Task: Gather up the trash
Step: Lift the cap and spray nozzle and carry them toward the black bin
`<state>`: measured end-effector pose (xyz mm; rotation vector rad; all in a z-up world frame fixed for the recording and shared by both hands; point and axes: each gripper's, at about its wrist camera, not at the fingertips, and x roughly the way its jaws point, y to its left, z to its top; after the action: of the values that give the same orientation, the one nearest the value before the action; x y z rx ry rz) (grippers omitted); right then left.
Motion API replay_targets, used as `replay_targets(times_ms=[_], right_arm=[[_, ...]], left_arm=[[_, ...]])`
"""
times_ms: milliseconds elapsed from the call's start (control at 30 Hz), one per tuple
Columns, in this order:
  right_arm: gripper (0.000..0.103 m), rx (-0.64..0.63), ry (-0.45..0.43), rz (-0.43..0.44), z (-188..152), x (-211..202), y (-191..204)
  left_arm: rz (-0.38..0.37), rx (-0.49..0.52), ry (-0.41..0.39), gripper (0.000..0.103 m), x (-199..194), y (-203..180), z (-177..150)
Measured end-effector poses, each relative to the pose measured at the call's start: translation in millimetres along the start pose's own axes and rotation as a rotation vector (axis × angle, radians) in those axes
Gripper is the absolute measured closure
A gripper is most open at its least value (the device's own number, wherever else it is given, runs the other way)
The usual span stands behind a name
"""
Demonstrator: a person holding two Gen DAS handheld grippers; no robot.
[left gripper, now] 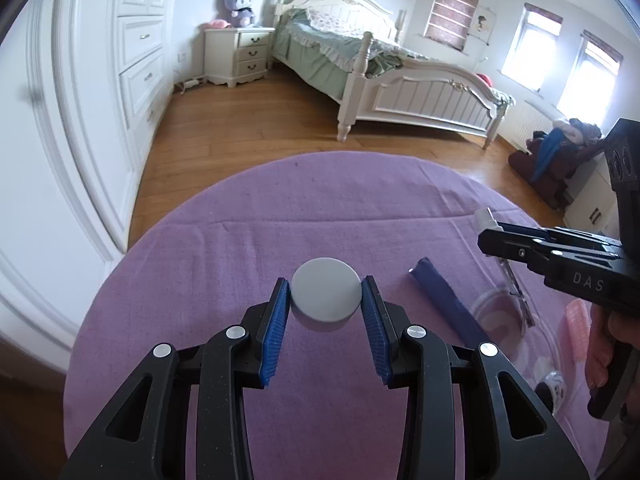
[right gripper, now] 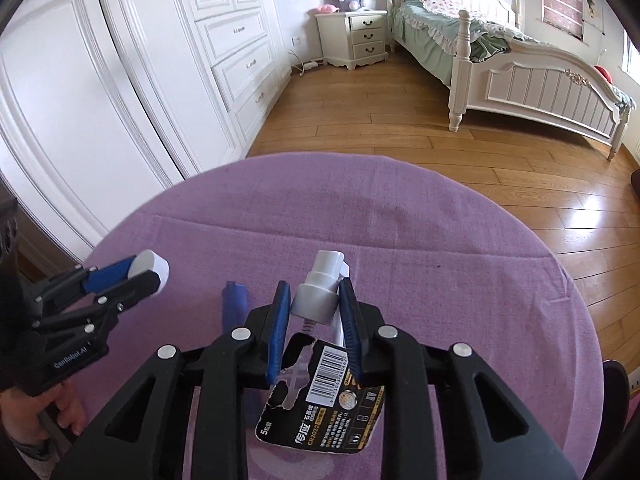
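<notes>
Grey cap (left gripper: 325,295) in left claw (left gripper: 326,300), level

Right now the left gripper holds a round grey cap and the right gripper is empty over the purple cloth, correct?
Not quite. The left gripper does hold the grey cap, but the right gripper is not empty: the right wrist view shows it shut on a white pump sprayer above the purple cloth.

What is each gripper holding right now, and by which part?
The left gripper holds a gray round cap by its sides. The right gripper holds a white pump dispenser head by its collar.
</notes>
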<state>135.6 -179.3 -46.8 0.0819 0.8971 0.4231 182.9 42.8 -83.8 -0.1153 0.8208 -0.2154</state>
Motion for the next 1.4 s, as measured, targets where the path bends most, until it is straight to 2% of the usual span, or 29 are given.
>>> replay_targets(times_ms=[167, 233, 333, 533, 700, 933, 1133, 1400], right_arm=[[0.078, 0.12, -0.112, 0.236, -0.3, -35.4, -4.1], [0.078, 0.153, -0.139, 0.296, -0.1, -45.6, -5.2], [0.078, 0.18, -0.169, 0.338, -3.0, -61.8, -6.6], [0.078, 0.184, -0.252, 0.35, -4.5, -90.1, -11.7], [0.078, 0.092, -0.323, 0.232, -7.4, -106.9, -1.3], [0.078, -0.004, -0.418, 0.138, -13.3, -127.7, 6.7], [0.078, 0.034, -0.428, 0.177, -25.3, -141.8, -6.1], [0.078, 0.148, -0.444, 0.216, -52.8, -166.1, -40.7]], left_arm=[[-0.05, -0.012, -0.063, 0.066, -31.0, -9.1, -1.5], [-0.07, -0.01, -0.08, 0.066, -41.7, -16.0, -2.6], [-0.088, -0.002, -0.099, 0.066, -54.9, -26.2, -4.8], [-0.113, 0.014, -0.128, 0.066, -78.3, -44.6, -11.7], [-0.126, 0.026, -0.136, 0.066, -89.7, -56.7, -15.4], [-0.133, 0.05, -0.133, 0.066, -99.7, -72.4, -22.0], [-0.135, 0.074, -0.149, 0.066, -110.8, -82.8, -22.3], [-0.169, 0.124, -0.176, 0.066, -120.6, -111.2, -20.1]])
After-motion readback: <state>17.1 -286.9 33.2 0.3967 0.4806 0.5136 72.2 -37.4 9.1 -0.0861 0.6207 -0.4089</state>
